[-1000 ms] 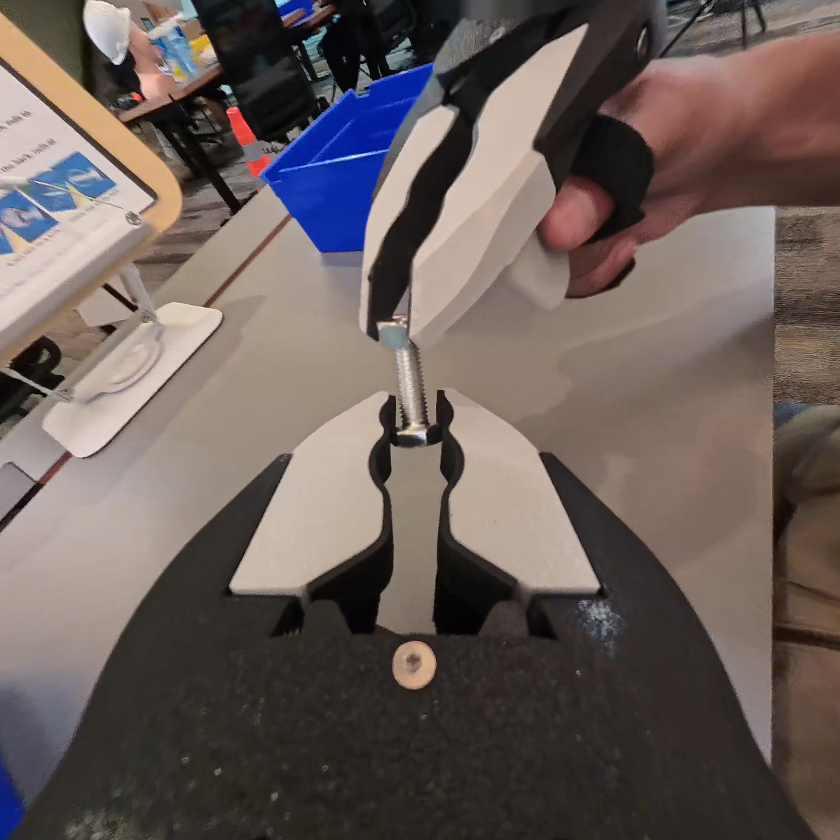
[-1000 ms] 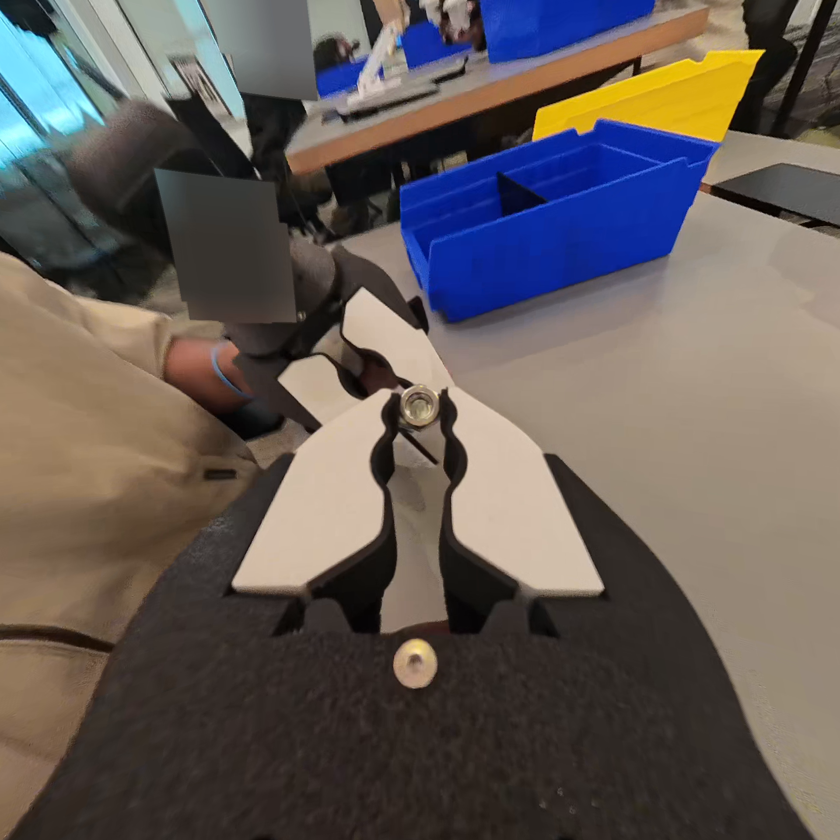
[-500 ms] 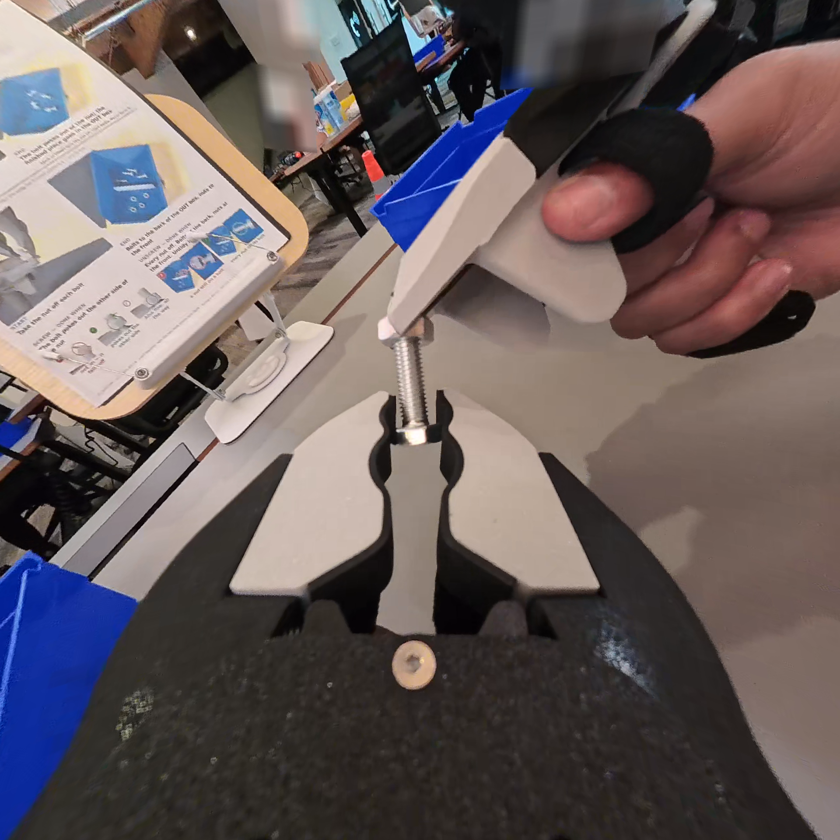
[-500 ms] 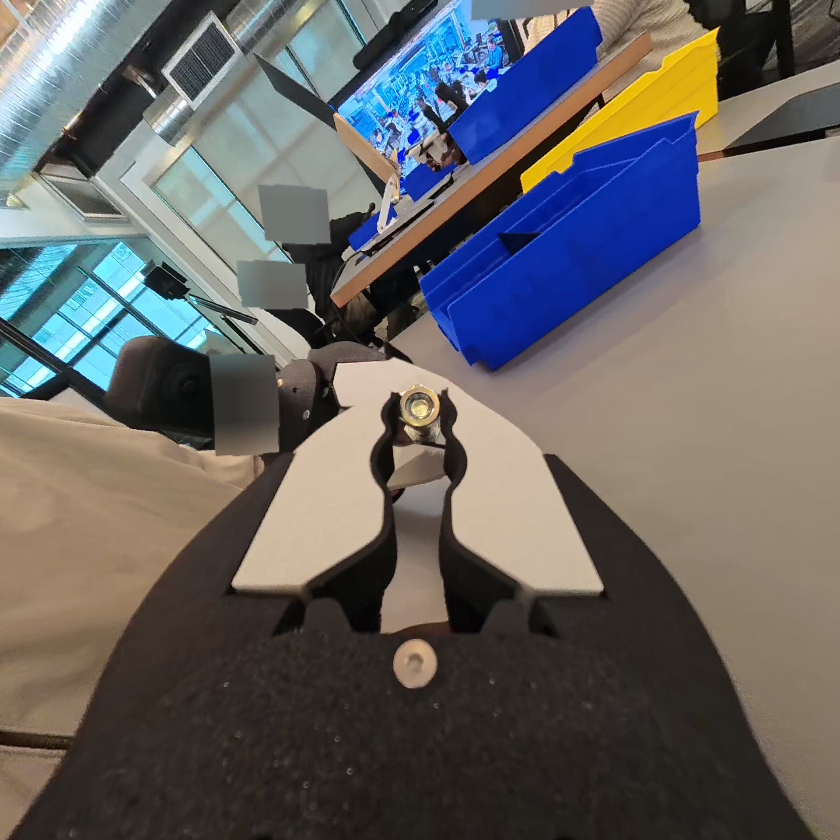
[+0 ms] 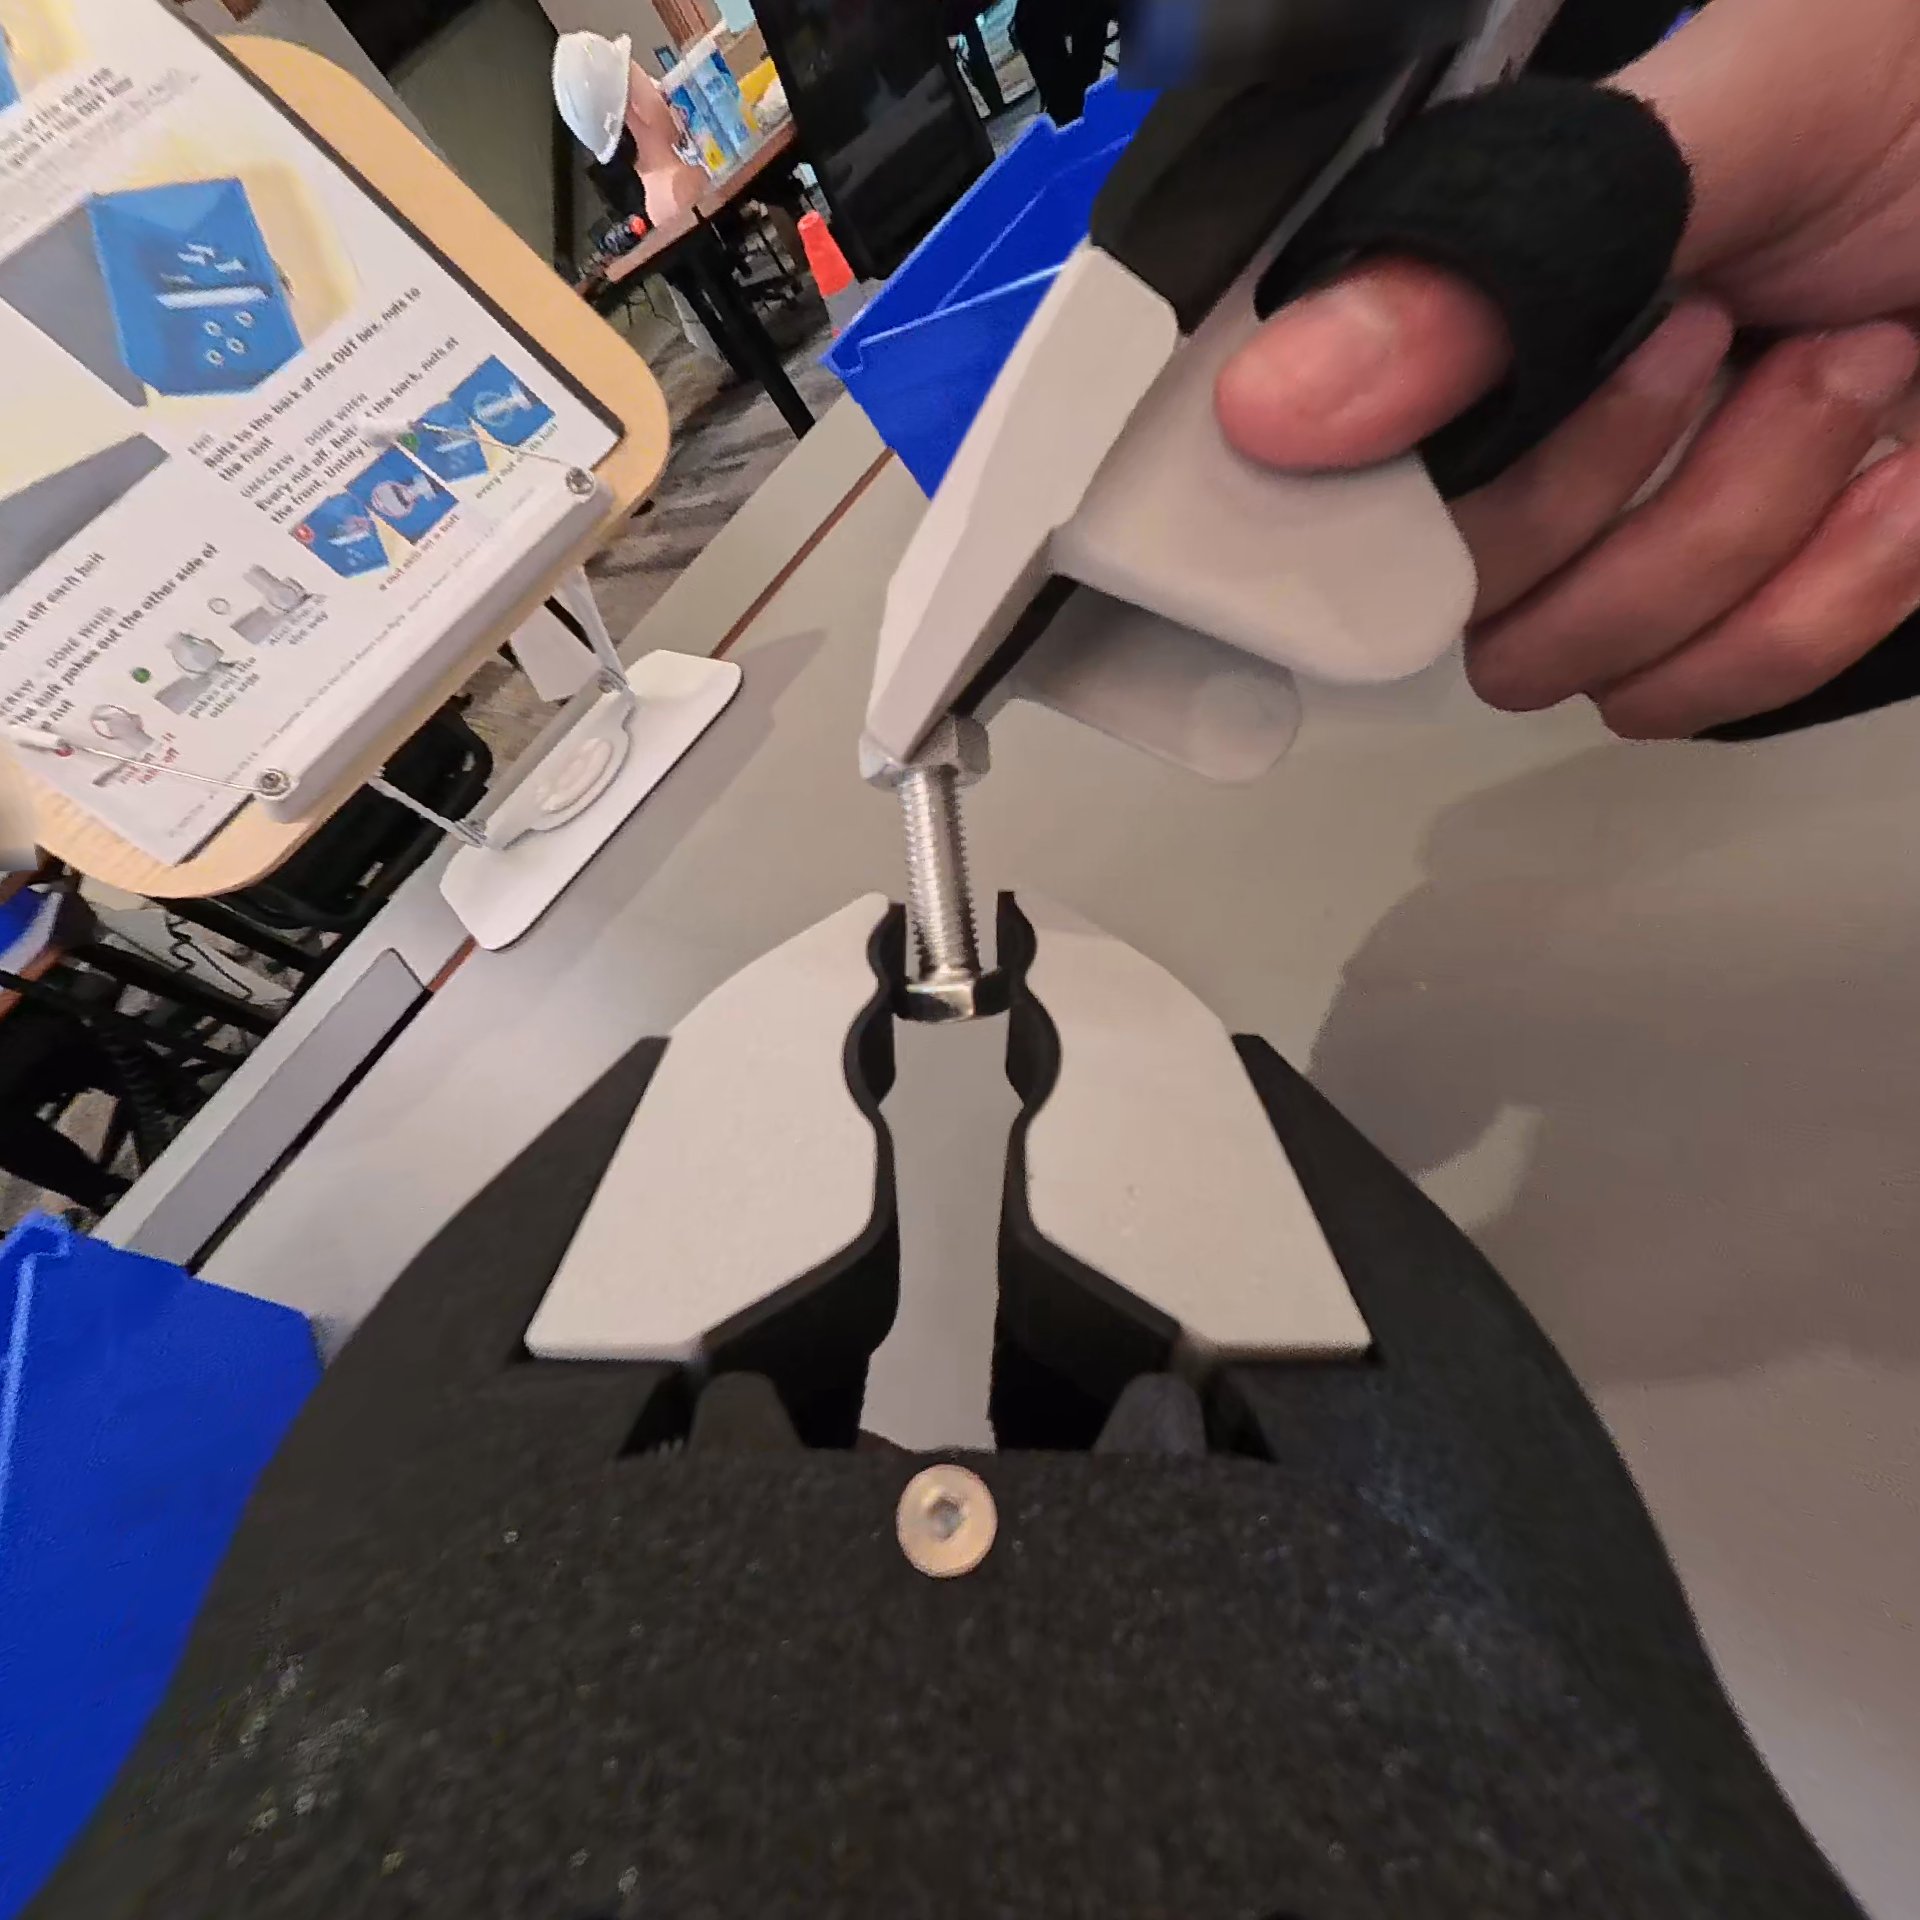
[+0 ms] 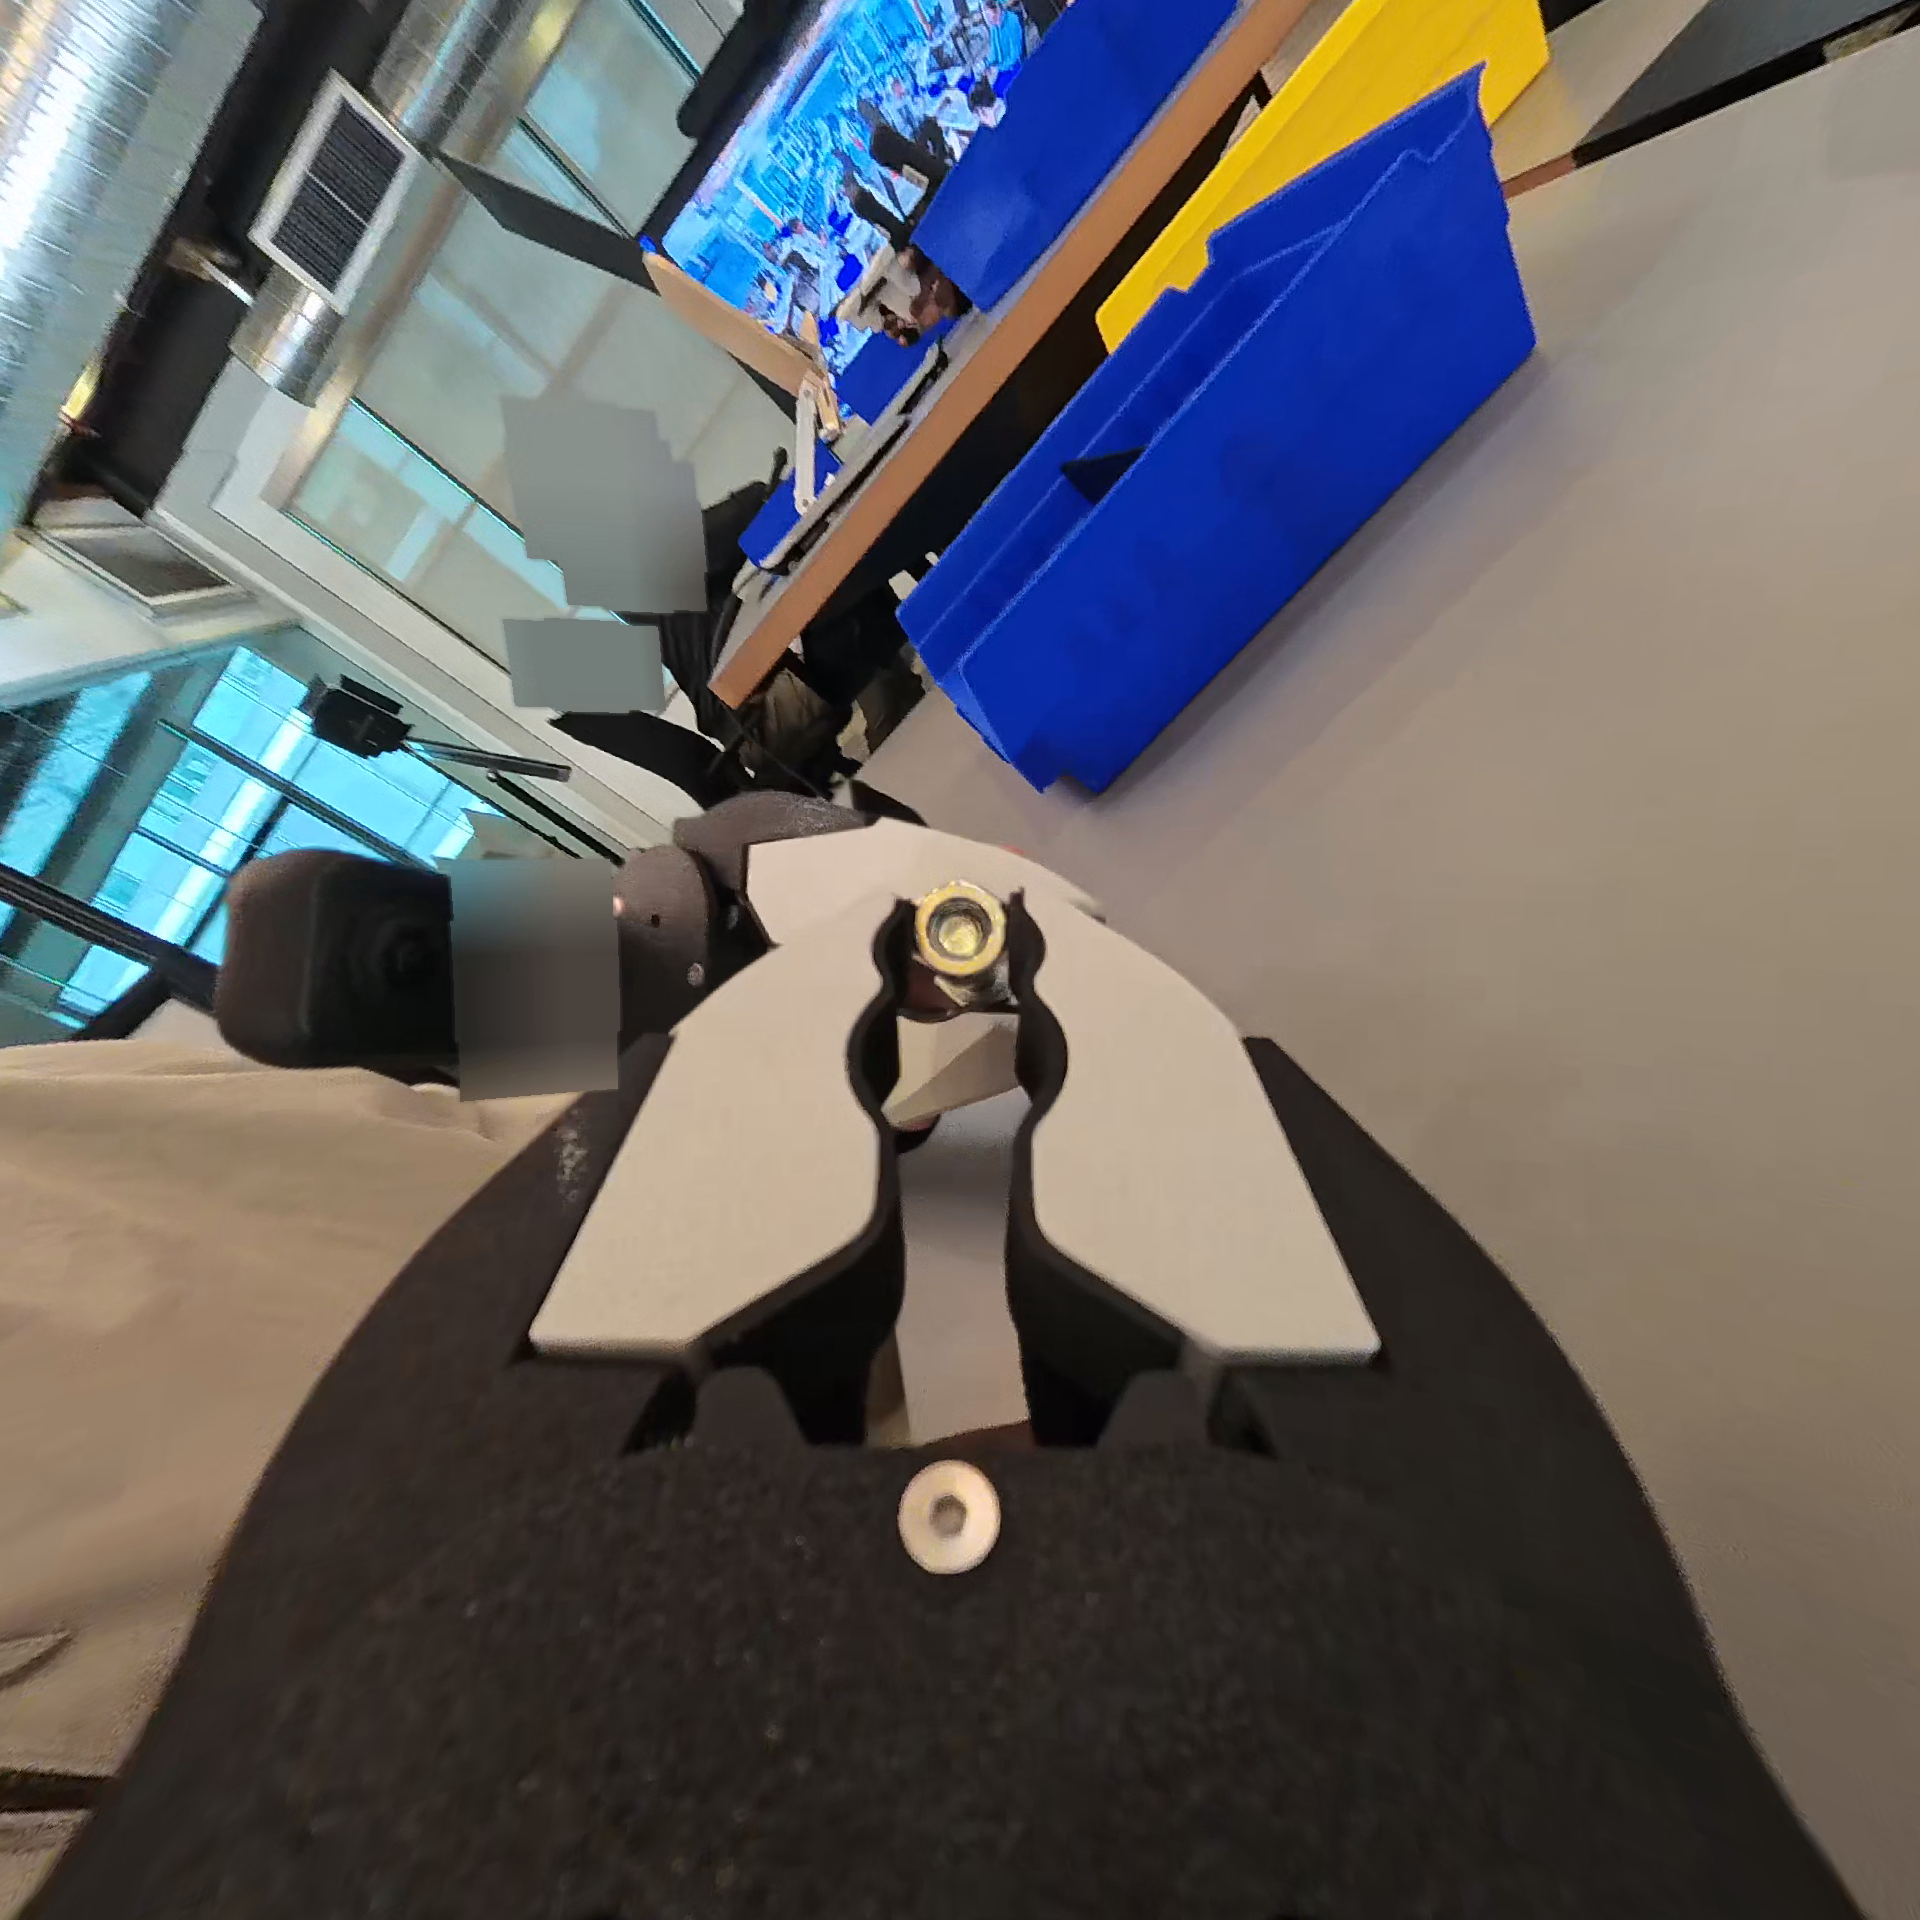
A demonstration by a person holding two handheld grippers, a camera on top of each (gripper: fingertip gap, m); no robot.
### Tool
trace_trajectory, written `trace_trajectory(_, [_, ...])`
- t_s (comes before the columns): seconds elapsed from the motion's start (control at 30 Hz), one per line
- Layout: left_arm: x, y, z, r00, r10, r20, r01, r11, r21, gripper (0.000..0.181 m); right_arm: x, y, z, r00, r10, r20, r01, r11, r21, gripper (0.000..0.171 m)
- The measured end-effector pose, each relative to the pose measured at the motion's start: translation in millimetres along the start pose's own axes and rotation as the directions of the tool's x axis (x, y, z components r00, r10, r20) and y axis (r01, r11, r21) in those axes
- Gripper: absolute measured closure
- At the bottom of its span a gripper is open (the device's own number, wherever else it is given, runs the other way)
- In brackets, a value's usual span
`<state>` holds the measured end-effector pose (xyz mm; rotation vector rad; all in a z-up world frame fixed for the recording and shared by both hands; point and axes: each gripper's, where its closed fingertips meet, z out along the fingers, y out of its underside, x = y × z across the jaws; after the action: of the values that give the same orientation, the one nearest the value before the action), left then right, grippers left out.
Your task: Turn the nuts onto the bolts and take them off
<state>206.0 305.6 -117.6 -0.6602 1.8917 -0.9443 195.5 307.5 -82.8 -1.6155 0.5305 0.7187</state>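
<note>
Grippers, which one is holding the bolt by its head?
The left gripper: it clamps the bolt by its head, whereas the right gripper holds the nut at the threaded end.

Surface: a grey table [image 5: 1558, 1091] with a smooth matte top; a thin brown seam runs away along its far left part.
Far side: a blue bin [image 6: 1226, 540] sits on the top, with a dark divider inside it.
Left edge: a white flat stand base [image 5: 597, 800] rests on the table and carries a tilted instruction board [image 5: 260, 447].
Near left corner: another blue bin [image 5: 125, 1507], probably standing on the table, though its foot is cut off.
</note>
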Motion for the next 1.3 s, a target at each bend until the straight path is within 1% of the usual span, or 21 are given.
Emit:
trace_trajectory(0.13, [1, 2, 2, 0.998, -0.053, -0.037, 0.053, 0.999, 0.003, 0.165, 3, 1, 2, 0.996, -0.070, -0.047, 0.068, 0.997, -0.047, 0.154])
trace_trajectory(0.27, [1, 3, 2, 0.996, -0.077, -0.052, 0.078, 0.997, 0.006, 0.165, -1, 0, 5, 0.994, -0.102, -0.046, 0.098, 0.992, -0.076, 0.141])
trace_trajectory(0.53, [0, 2, 1, 0.985, -0.147, -0.087, 0.150, 0.988, 0.028, 0.165, -5, 0, 9, 0.988, -0.147, -0.051, 0.142, 0.986, -0.091, 0.133])
trace_trajectory(0.83, [-2, 0, 0, 0.977, -0.184, -0.112, 0.190, 0.981, 0.046, 0.165, -6, 1, 8, 0.986, -0.160, -0.049, 0.155, 0.983, -0.101, 0.131])
trace_trajectory(1.0, [-2, 1, 1, 0.977, -0.186, -0.108, 0.191, 0.980, 0.046, 0.165, -8, 2, 9, 0.985, -0.167, -0.036, 0.163, 0.981, -0.105, 0.137])
trace_trajectory(1.07, [0, 6, 4, 0.978, -0.178, -0.110, 0.182, 0.983, 0.026, 0.165, 0, 1, 8, 0.979, -0.195, -0.066, 0.187, 0.977, -0.106, 0.143])
trace_trajectory(1.13, [-2, 16, 9, 0.983, -0.159, -0.093, 0.159, 0.987, -0.006, 0.165, 14, -2, 4, 0.976, -0.196, -0.099, 0.185, 0.977, -0.106, 0.140])
trace_trajectory(1.2, [-6, 27, 13, 0.980, -0.184, -0.080, 0.182, 0.983, -0.036, 0.165, 24, -7, -9, 0.970, -0.202, -0.132, 0.191, 0.977, -0.090, 0.142])
trace_trajectory(1.3, [-14, 33, 12, 0.973, -0.222, -0.067, 0.221, 0.975, -0.032, 0.165, 30, 6, -34, 0.928, -0.289, -0.235, 0.257, 0.954, -0.156, 0.141])
